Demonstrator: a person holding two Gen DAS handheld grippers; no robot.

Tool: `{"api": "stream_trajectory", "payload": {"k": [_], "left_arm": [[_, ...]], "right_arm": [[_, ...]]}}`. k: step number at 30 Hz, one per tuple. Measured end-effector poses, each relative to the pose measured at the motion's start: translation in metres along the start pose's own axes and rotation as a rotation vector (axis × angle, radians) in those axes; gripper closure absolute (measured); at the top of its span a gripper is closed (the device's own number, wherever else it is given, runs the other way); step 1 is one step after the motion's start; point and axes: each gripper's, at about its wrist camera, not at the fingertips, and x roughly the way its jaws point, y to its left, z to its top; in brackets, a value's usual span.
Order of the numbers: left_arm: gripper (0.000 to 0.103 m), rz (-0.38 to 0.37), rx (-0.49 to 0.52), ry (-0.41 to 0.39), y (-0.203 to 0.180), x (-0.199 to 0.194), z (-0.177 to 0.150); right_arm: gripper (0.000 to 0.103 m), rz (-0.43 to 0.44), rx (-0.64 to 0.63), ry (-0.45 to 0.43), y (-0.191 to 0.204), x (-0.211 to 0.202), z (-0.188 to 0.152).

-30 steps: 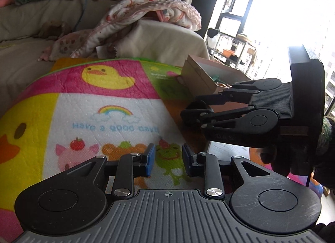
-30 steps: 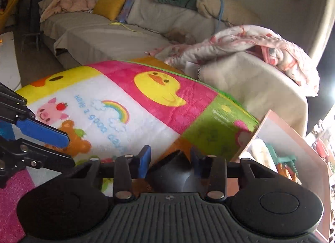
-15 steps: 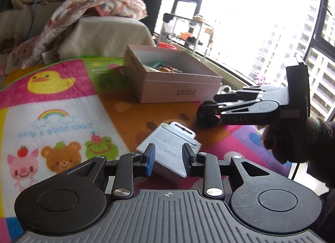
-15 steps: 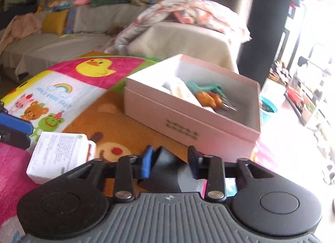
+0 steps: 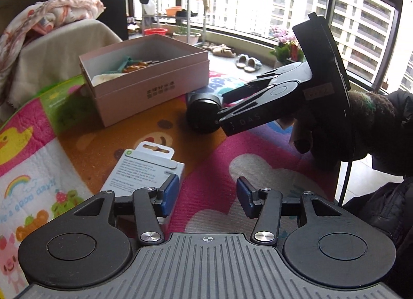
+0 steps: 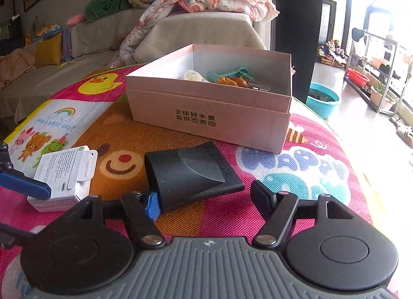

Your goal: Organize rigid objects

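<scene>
Left gripper (image 5: pixel 207 194) opening (empty), right gripper (image 6: pixel 204 199) opening, black nozzle (image 6: pixel 189 172) between, pink cardboard box (image 6: pixel 214 115)

The open-topped pink box (image 6: pixel 210 115) stands at the far side of the patterned mat (image 6: pixel 296 208); its interior is reachable from above. The black nozzle (image 6: pixel 191 174) lies just in front of the box, obstructing a low approach. The white carton (image 6: pixel 63 179) occupies the mat to the left. Bare mat between carton and nozzle appears passable, though fisheye distortion makes the gap uncertain.
</scene>
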Motion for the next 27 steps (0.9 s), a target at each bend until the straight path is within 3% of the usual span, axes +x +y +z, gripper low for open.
{"api": "stream_trajectory", "payload": {"k": [3, 8, 11, 15, 18, 21, 25, 27], "left_arm": [[0.05, -0.077, -0.021, 0.106, -0.003, 0.018, -0.005], [0.05, -0.03, 0.11, 0.03, -0.019, 0.008, -0.002], [0.05, 0.027, 0.102, -0.015, -0.011, -0.004, 0.007], [0.051, 0.146, 0.046, 0.011, 0.014, -0.005, 0.009], [0.051, 0.152, 0.029, 0.034, 0.024, -0.003, 0.005], [0.044, 0.123, 0.038, 0.03, 0.021, -0.003, 0.005], [0.017, 0.08, 0.078, 0.041, 0.01, 0.004, 0.004], [0.015, 0.086, 0.112, 0.041, 0.005, 0.005, 0.003]], "right_arm": [[0.032, 0.012, 0.022, -0.004, -0.003, 0.0, -0.001], [0.03, 0.013, 0.02, -0.004, -0.003, 0.0, -0.001], [0.03, 0.013, 0.019, -0.004, -0.002, 0.001, -0.001], [0.029, 0.013, 0.018, -0.003, -0.002, 0.001, -0.001], [0.026, 0.013, 0.009, 0.001, -0.001, 0.001, -0.001], [0.024, 0.012, -0.003, 0.006, 0.001, 0.001, -0.001], [0.024, 0.011, -0.004, 0.007, 0.001, 0.002, 0.0], [0.024, 0.012, -0.004, 0.007, 0.001, 0.002, 0.0]]}}
